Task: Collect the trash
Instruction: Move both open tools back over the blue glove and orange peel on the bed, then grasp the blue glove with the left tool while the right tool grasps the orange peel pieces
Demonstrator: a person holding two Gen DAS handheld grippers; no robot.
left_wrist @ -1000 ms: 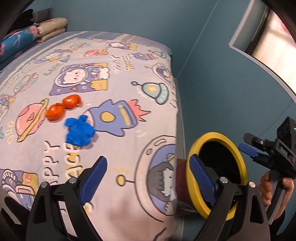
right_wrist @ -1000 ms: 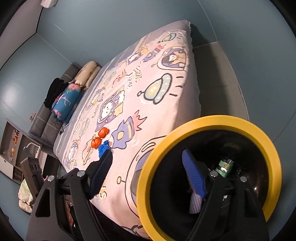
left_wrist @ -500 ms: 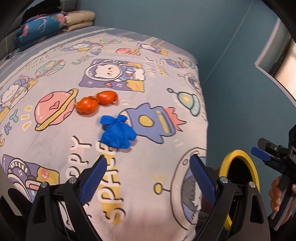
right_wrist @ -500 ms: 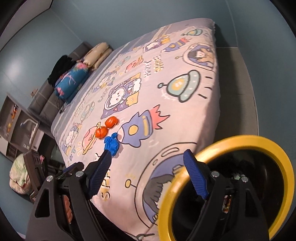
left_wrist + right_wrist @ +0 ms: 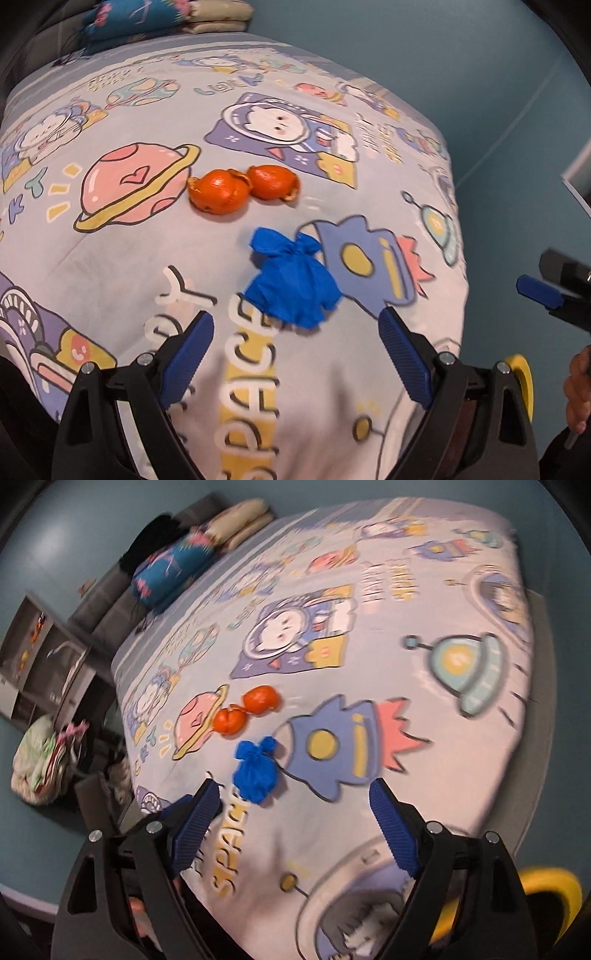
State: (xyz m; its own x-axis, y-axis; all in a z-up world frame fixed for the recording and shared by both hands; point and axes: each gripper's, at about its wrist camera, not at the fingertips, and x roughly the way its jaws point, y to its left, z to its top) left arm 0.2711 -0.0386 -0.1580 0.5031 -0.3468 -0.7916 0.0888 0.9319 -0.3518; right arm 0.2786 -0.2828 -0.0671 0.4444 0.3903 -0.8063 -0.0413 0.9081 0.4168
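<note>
In the left wrist view, the left tool (image 5: 295,360) hangs over the bed (image 5: 110,266) with its jaws spread wide and nothing between them. The crumpled blue glove (image 5: 291,280) lies on the sheet just in front of the jaws, not touching them. Two pieces of orange peel (image 5: 242,187) lie a little farther away, touching each other. At the right edge I see the tip of the right tool (image 5: 543,291), and low down a part of the yellow rim of the trash bin (image 5: 521,373) beside the bed. I think the next step is to pick up the glove. To do it well, the pads should come down on both sides of the wad and pinch only the glove, not the sheet.

In the right wrist view, which is blurred, the right tool (image 5: 295,819) is empty and its jaws are opening. The glove (image 5: 255,771) lies near its left pad. The sheet shows the word "SPACE" (image 5: 229,845); the other writing is not clear.
</note>
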